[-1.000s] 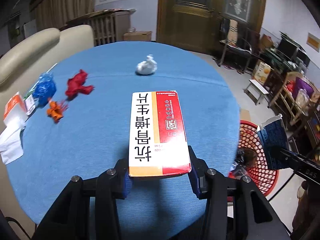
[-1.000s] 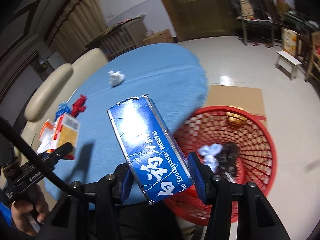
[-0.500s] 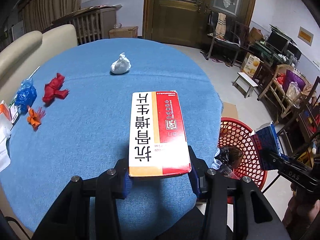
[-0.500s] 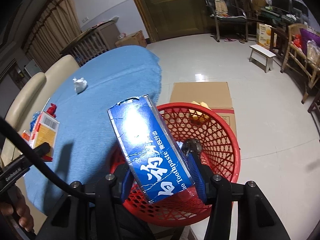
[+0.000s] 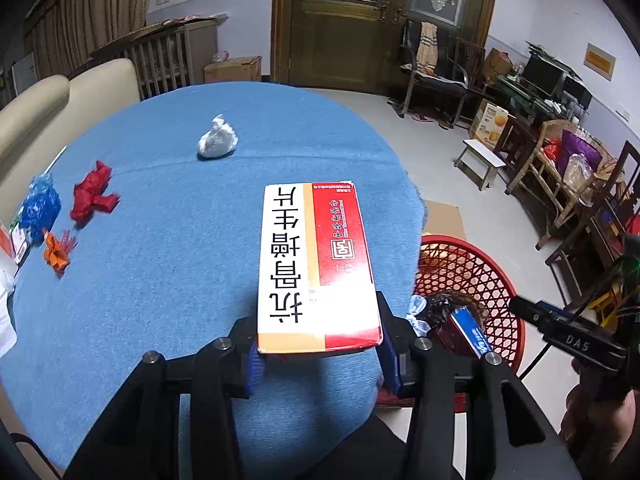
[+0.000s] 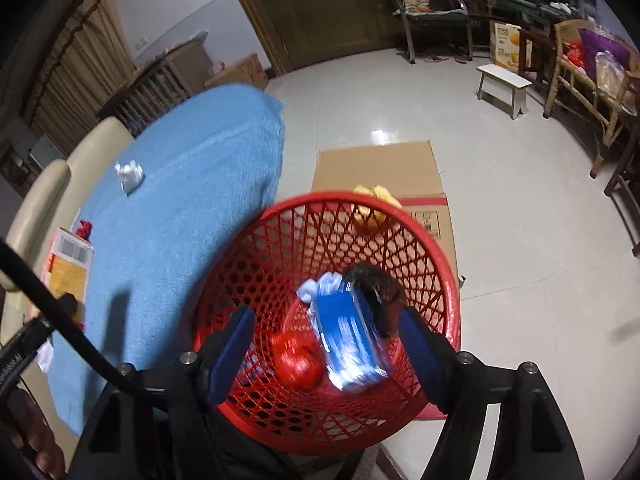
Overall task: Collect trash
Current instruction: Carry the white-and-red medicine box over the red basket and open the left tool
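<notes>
Blue toothpaste box (image 6: 352, 340) dropping free, blurred, between the just-opened jaws of the right gripper (image 6: 324, 344), long axis pointing away, over the red basket (image 6: 436, 256) already holding a red wad, pale scraps and dark trash; beside it, left gripper (image 5: 318, 354) clamping a red-and-white carton (image 5: 316, 264) lengthwise above the blue worktop (image 5: 160, 240), basket lying lower right

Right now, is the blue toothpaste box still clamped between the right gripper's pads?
No. The blue toothpaste box is blurred inside the red mesh basket, clear of the right gripper, whose jaws have just been opening.
</notes>
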`<act>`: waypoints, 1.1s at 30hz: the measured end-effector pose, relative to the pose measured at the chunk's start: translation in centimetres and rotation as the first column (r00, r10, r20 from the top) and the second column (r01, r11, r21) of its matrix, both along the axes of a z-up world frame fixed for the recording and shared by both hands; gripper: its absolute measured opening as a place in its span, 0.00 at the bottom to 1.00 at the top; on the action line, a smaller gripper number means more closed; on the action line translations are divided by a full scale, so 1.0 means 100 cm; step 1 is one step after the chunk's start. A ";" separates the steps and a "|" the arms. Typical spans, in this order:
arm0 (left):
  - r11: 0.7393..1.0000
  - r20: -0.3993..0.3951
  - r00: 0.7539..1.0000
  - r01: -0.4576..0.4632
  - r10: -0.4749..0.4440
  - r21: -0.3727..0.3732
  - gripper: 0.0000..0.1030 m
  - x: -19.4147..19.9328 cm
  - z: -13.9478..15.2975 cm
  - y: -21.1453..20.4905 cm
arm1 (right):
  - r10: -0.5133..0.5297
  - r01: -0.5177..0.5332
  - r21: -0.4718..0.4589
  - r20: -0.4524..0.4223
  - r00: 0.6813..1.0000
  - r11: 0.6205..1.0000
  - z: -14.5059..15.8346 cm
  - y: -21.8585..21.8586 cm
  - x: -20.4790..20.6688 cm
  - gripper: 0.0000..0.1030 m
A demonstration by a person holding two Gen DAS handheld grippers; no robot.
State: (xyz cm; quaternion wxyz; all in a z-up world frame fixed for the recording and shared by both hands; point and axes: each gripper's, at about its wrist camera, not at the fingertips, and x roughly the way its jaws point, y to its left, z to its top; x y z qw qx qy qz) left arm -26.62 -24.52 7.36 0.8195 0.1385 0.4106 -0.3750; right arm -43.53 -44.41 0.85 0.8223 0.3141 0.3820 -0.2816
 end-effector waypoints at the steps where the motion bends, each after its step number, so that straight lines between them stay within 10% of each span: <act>1: 1.000 0.000 1.000 0.009 -0.009 0.001 0.47 -0.001 0.000 -0.003 | -0.007 0.007 -0.012 0.008 1.000 1.000 0.003 0.000 -0.002 0.75; 33: 0.956 -0.007 0.959 0.282 -0.283 0.079 0.47 -0.068 -0.019 -0.112 | -0.200 0.211 -0.035 0.193 0.961 0.977 0.049 -0.042 -0.072 0.75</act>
